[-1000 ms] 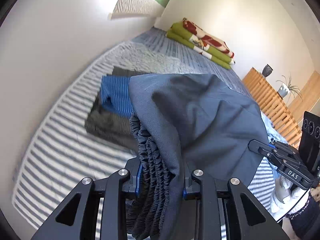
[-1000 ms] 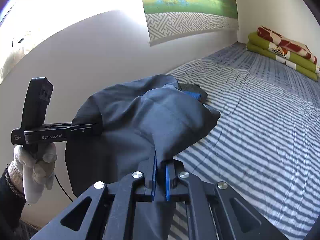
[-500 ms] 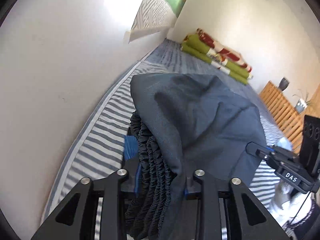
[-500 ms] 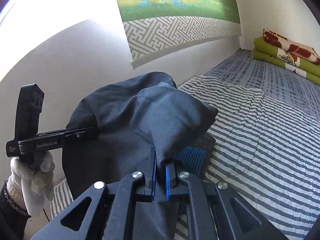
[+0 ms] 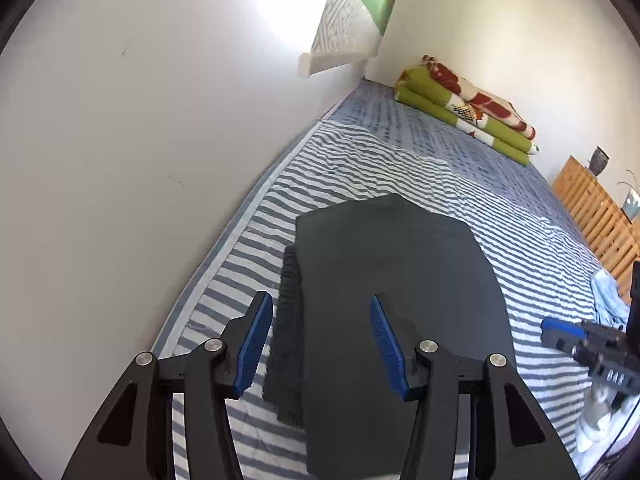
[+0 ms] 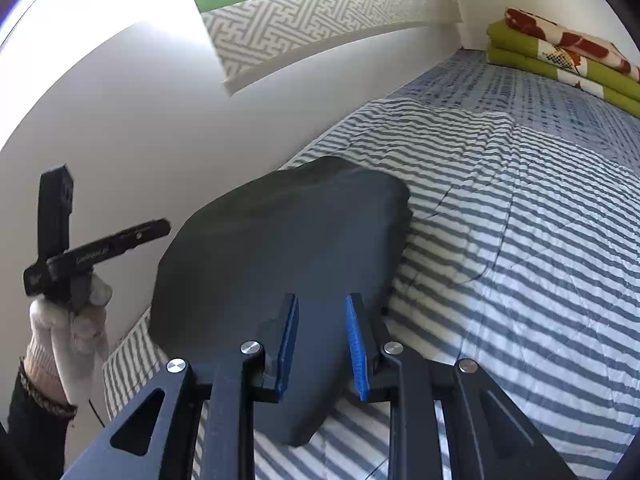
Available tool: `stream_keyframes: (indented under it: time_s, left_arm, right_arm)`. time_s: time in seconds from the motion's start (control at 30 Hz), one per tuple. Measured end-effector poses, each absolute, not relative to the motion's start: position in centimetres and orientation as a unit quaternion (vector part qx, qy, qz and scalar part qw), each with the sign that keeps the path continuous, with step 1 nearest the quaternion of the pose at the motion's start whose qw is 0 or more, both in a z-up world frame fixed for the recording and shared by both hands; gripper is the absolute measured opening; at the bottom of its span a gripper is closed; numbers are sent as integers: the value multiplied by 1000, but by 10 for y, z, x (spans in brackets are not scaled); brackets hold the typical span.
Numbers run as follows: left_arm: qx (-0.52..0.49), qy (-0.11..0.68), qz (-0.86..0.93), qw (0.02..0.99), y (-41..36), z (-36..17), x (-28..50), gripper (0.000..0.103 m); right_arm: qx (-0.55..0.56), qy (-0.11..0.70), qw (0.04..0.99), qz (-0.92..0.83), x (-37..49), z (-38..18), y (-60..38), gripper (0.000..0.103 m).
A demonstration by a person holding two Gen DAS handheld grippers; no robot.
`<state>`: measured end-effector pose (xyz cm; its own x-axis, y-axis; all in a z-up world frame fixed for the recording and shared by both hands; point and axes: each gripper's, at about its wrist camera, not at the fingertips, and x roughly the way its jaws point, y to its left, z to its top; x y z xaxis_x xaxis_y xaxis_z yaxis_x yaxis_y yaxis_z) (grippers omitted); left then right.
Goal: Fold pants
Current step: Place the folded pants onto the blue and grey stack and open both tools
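Observation:
The dark grey folded pants (image 5: 392, 280) lie flat on the striped bed (image 5: 360, 160), close to the wall. A dark ribbed garment edge (image 5: 288, 340) sticks out from under their left side. My left gripper (image 5: 318, 320) hovers over the near end of the pants. Its jaws are opening and the blue pads stand clear of the cloth. In the right wrist view the pants (image 6: 280, 240) bulge over a pile. My right gripper (image 6: 322, 312) is above their near corner, its jaws opening and pressing on nothing. The left gripper (image 6: 160, 228) is held by a gloved hand (image 6: 72, 320).
The white wall (image 5: 140, 140) runs along the left of the bed. Folded green and red blankets (image 5: 468, 108) lie at the far end. A wooden slatted frame (image 5: 600, 216) and a light blue cloth (image 5: 608, 296) sit to the right. A wall hanging (image 6: 320, 12) is above.
Both grippers held the pants up in the air; now the pants lie on the pile on the bed, covering the blue striped garment, and both grippers have let go and opened.

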<state>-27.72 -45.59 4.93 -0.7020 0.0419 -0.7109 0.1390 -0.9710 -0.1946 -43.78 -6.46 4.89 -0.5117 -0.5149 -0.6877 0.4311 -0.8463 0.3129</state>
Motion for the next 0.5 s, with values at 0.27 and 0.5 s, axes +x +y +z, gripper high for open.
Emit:
stream_keyframes:
  time_s: [0.27, 0.5]
  left_arm:
    - [464, 67, -881, 62, -429, 2, -275, 59]
    - [478, 72, -869, 105, -408, 5, -225, 65]
  right_arm:
    - [488, -19, 287, -824, -392, 0, -111, 22]
    - [506, 19, 258, -823, -338, 8, -92, 23]
